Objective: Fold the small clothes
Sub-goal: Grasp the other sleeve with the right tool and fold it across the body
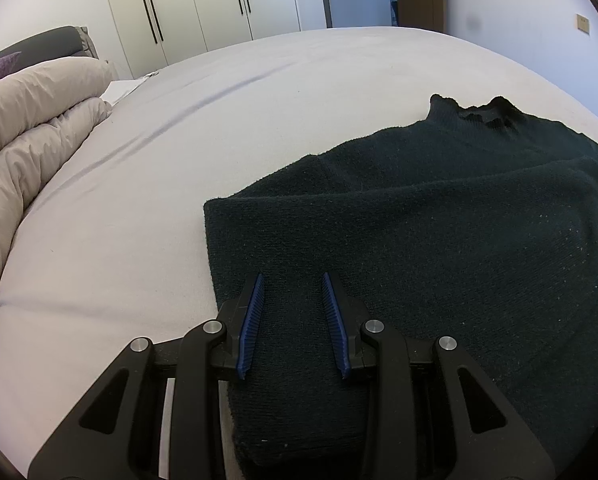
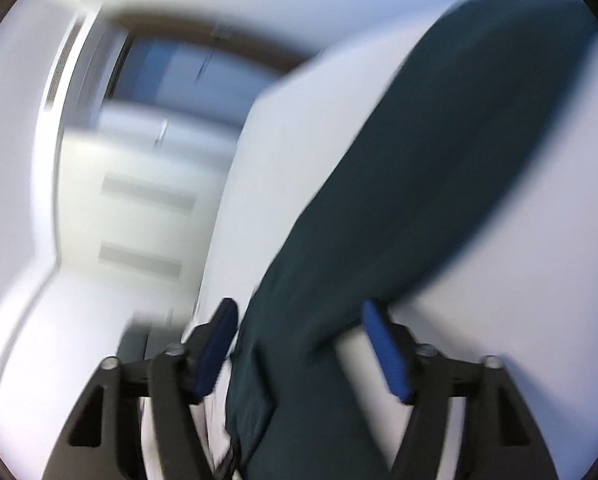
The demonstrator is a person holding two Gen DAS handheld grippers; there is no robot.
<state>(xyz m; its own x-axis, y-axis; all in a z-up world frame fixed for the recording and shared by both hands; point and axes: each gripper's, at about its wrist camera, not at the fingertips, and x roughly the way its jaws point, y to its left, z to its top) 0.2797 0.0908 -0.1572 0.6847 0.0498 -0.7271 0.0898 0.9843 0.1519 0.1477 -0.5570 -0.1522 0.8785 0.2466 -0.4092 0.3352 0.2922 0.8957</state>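
The right wrist picture is very blurry, so the room behind is hard to make out. The dark sweater point(image 1: 439, 216) lies on the bed point(image 1: 179, 168), and its right side is cut off. The left gripper point(image 1: 293, 276) is spread wide over the sweater's near edge. The right gripper point(image 2: 299, 304) is spread too, with the sweater point(image 2: 399, 200) between its fingers. A puffy blanket point(image 1: 31, 120) sits far left.

The dark sweater point(image 1: 439, 240) lay partly folded on the pale bed sheet point(image 1: 179, 140). The left gripper point(image 1: 293, 284) hovered over the sweater's near edge, jaws apart. A beige duvet point(image 1: 31, 120) sat bunched well beyond the sweater.
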